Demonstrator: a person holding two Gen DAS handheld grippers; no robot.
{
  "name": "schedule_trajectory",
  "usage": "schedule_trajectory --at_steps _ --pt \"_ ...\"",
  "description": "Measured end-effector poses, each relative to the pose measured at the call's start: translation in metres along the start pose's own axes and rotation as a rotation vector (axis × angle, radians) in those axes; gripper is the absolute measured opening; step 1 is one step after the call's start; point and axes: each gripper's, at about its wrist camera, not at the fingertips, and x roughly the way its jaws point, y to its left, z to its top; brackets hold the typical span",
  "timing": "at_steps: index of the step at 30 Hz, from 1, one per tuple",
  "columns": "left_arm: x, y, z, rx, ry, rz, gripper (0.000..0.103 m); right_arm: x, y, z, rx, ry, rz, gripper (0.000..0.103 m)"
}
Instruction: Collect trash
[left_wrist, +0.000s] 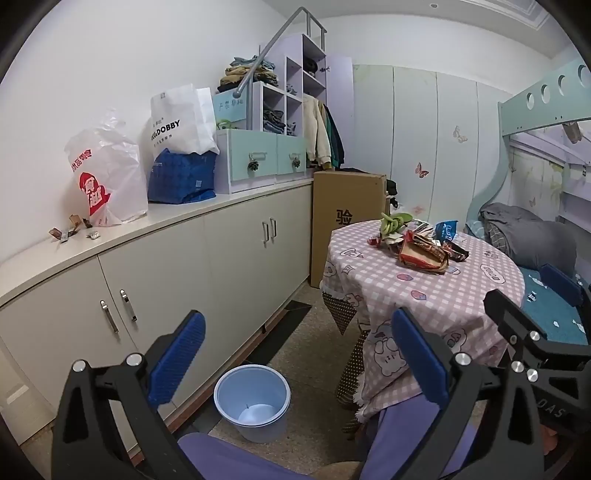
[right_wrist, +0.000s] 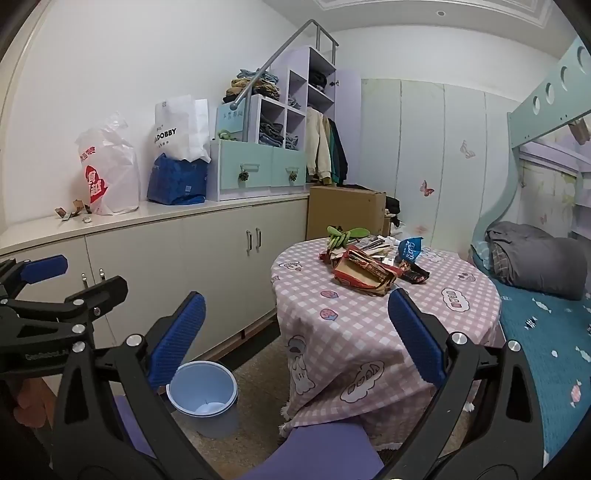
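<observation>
A pile of snack wrappers lies on the round table with the pink checked cloth; it also shows in the right wrist view. A blue wrapper stands behind it. A pale blue bin stands on the floor left of the table, also in the right wrist view. Small scraps lie on the counter. My left gripper is open and empty, above the bin. My right gripper is open and empty, short of the table. The right gripper also shows in the left wrist view.
A long cream cabinet runs along the left wall, with plastic bags and a blue bag on top. A cardboard box stands behind the table. A bed is to the right. Green bananas lie on the table.
</observation>
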Motion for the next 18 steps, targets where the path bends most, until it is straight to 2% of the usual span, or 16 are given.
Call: schedule_trajectory --at_steps 18 --pt "0.0033 -0.0077 -0.0076 0.002 0.008 0.012 0.099 -0.0041 -0.0045 -0.0096 -0.002 -0.01 0.007 0.097"
